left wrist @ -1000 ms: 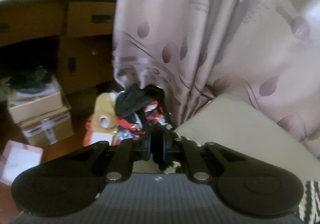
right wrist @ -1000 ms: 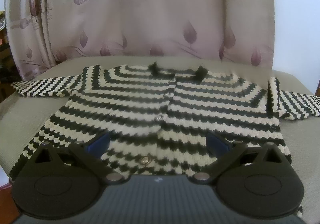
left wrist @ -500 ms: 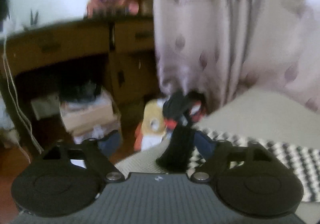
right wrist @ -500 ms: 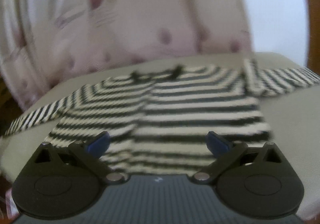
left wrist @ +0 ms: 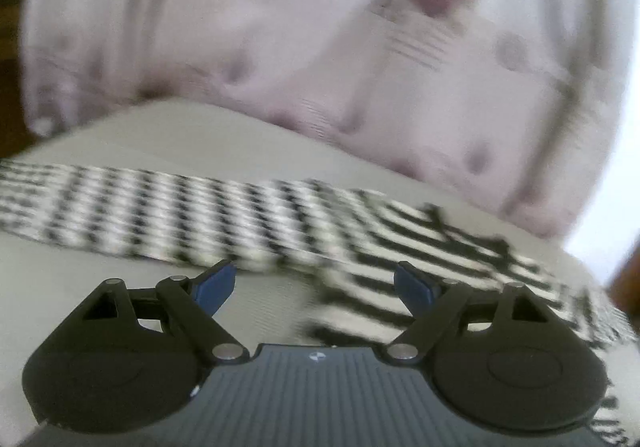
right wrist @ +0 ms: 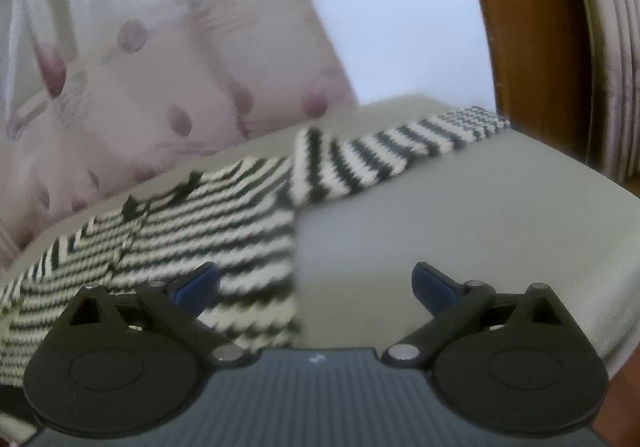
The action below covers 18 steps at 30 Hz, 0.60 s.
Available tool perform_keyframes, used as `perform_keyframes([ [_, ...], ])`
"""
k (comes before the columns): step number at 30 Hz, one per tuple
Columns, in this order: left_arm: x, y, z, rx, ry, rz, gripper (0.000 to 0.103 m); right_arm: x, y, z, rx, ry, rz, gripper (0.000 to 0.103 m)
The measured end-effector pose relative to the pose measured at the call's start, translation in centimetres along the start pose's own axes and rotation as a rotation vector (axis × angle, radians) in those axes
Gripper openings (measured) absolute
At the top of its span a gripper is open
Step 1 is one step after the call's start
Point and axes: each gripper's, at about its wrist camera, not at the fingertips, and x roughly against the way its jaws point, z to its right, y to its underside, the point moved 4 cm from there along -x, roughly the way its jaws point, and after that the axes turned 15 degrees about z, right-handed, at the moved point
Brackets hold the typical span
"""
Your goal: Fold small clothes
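Observation:
A small black-and-cream striped knit cardigan [right wrist: 208,215] lies flat, front up, on a beige cushion [right wrist: 460,239]. In the left wrist view its left sleeve [left wrist: 160,215] stretches out to the left and the body [left wrist: 440,259] lies to the right. My left gripper [left wrist: 314,285] is open and empty, low over the cushion just in front of the armpit. In the right wrist view the right sleeve [right wrist: 392,155] stretches up to the right. My right gripper [right wrist: 314,285] is open and empty, over the cardigan's right side edge.
A pink curtain [left wrist: 300,47] with leaf prints hangs right behind the cushion. A brown wooden post [right wrist: 532,47] stands at the right beside the cushion's far corner. The cushion's right edge [right wrist: 624,231] drops off.
My left gripper has opened, let go of a dark piece of cloth and swung right from the floor clutter to the sleeve. My right gripper has swung right toward the right sleeve.

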Motion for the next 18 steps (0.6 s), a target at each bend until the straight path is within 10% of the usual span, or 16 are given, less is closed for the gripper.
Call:
perform_keyframes([
  [7, -3.3, 4.5, 7.0, -0.203, 0.051, 0.044, 0.088, -7.1, -4.8, 9.1, -0.233, 0.04, 0.047, 0.091],
  [10, -3.7, 5.4, 6.7, -0.179, 0.072, 0.002, 0.088, -11.1, -6.9, 14.7, -0.359, 0.102, 0.027, 0.068],
  [18, -5.4, 5.5, 4.0, -0.028, 0.022, -0.083, 0.099, -18.9, -9.5, 26.4, -0.564, 0.3, 0.021, 0.069],
])
